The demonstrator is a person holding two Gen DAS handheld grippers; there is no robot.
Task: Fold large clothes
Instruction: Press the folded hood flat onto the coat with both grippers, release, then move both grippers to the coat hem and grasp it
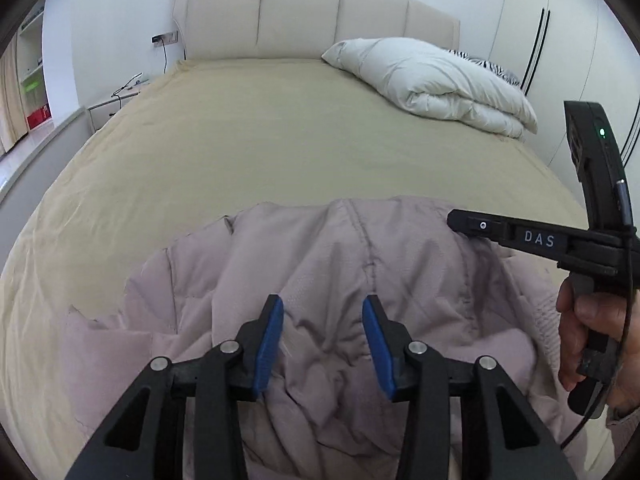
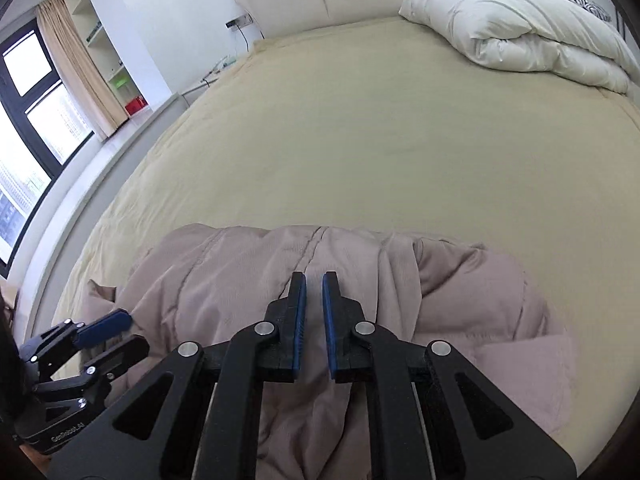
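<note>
A large mauve padded jacket [image 1: 340,264] lies crumpled at the near edge of the bed; it also shows in the right wrist view [image 2: 360,280]. My left gripper [image 1: 323,320] hovers over its near middle, jaws wide open, holding nothing. My right gripper [image 2: 314,296] is over the jacket's middle with its blue pads a narrow gap apart and nothing between them. The right gripper's black body [image 1: 560,240] shows at the right of the left wrist view, held by a hand. The left gripper [image 2: 104,336] shows at the lower left of the right wrist view.
The bed has a beige sheet [image 1: 280,140] and a cream headboard [image 1: 312,16]. A folded white duvet [image 1: 432,80] lies at the far right corner. A bedside table [image 1: 116,104], shelves and a window [image 2: 28,128] are on the left.
</note>
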